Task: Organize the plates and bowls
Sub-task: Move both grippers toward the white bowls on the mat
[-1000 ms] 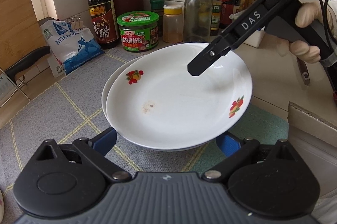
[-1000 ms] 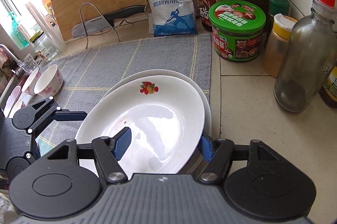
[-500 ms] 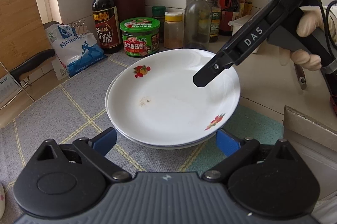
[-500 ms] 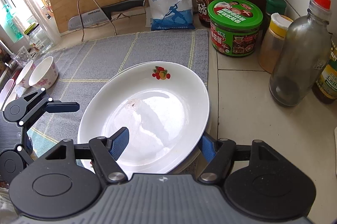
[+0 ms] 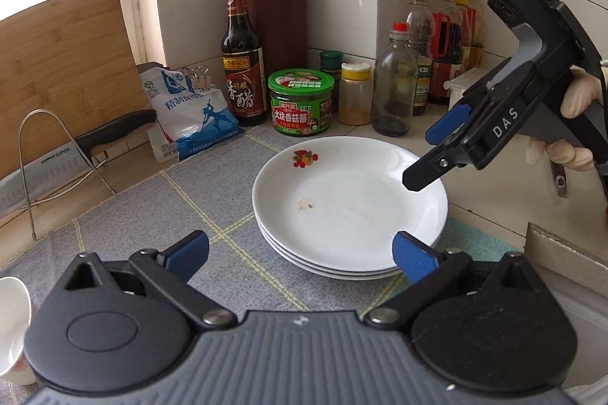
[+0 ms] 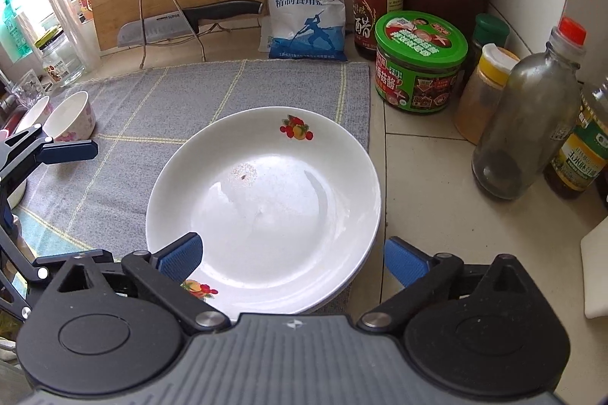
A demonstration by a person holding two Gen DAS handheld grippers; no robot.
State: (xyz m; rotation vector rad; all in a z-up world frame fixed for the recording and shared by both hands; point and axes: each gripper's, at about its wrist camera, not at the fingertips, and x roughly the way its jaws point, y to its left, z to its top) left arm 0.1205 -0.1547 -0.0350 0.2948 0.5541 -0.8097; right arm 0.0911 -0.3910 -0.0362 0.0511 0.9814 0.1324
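1. Stack of 3 white plates (image 5: 349, 211) resting on the grey checked mat (image 5: 152, 215), near its right edge by the tiled counter; fruit print on the top plate's rim; small brown smear inside.
2. Right gripper (image 6: 292, 254) with jaws opening, spread wide, near rim of the top plate between them, pads not pressing on it; held by a gloved hand (image 5: 577, 123).
3. Left gripper (image 5: 300, 253) with jaws apart, empty, just beside the near edge of the stack.
4. 2 small bowls (image 6: 70, 116) at the mat's far left; 1 flower-patterned.
5. Green-lidded jar (image 5: 302, 102), vinegar bottle (image 5: 243, 62), salt bag (image 5: 190, 116) and knife on a wire rack (image 5: 76, 154) behind the mat.
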